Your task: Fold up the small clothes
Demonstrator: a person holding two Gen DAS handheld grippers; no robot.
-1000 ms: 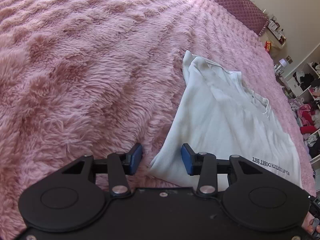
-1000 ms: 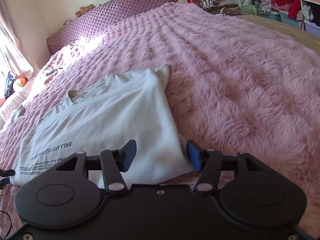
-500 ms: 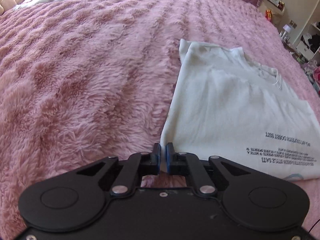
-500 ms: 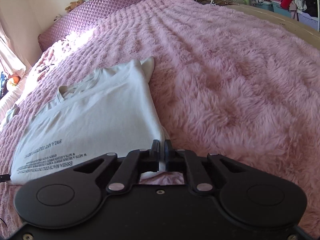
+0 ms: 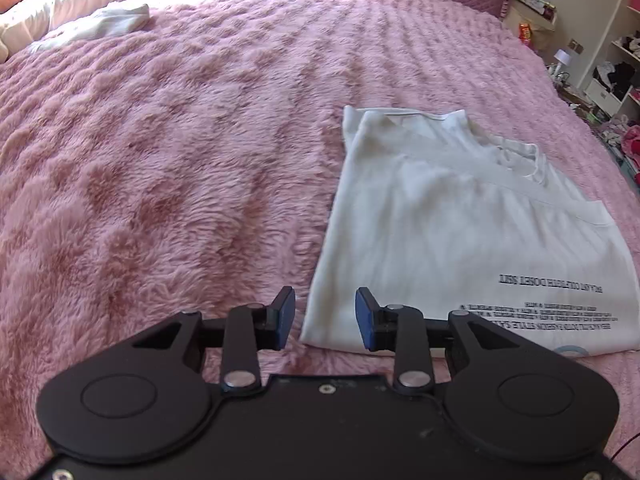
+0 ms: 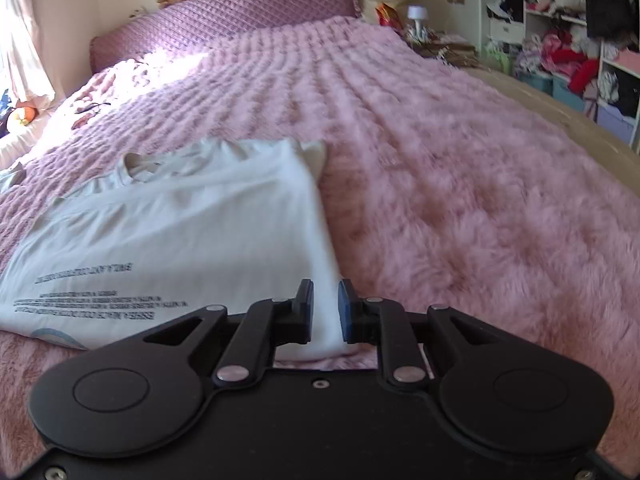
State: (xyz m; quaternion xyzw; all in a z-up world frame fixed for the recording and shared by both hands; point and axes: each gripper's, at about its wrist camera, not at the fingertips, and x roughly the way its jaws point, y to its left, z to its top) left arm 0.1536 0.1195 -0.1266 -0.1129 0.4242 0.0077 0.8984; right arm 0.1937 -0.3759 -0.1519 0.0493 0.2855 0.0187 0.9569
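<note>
A white T-shirt (image 5: 452,216) with black print lies on the pink fluffy bedspread (image 5: 180,160), its sides folded in. My left gripper (image 5: 325,317) is open, its jaws on either side of the shirt's near left corner, holding nothing. In the right wrist view the shirt (image 6: 180,232) lies to the left. My right gripper (image 6: 324,312) has its jaws partly apart around the shirt's near right corner, and the cloth stands in the gap between the pads.
A purple quilted headboard (image 6: 240,12) stands at the far end. Another pale garment (image 5: 104,24) lies at the far left of the bed. Shelves with clothes (image 6: 568,40) stand beyond the bed's right edge (image 6: 560,112). A nightstand (image 6: 420,28) holds a small lamp.
Both grippers shut on the shirt's near corners half a second ago. Now the left has opened wide and the right has partly opened. The near hem lies on the bed.
</note>
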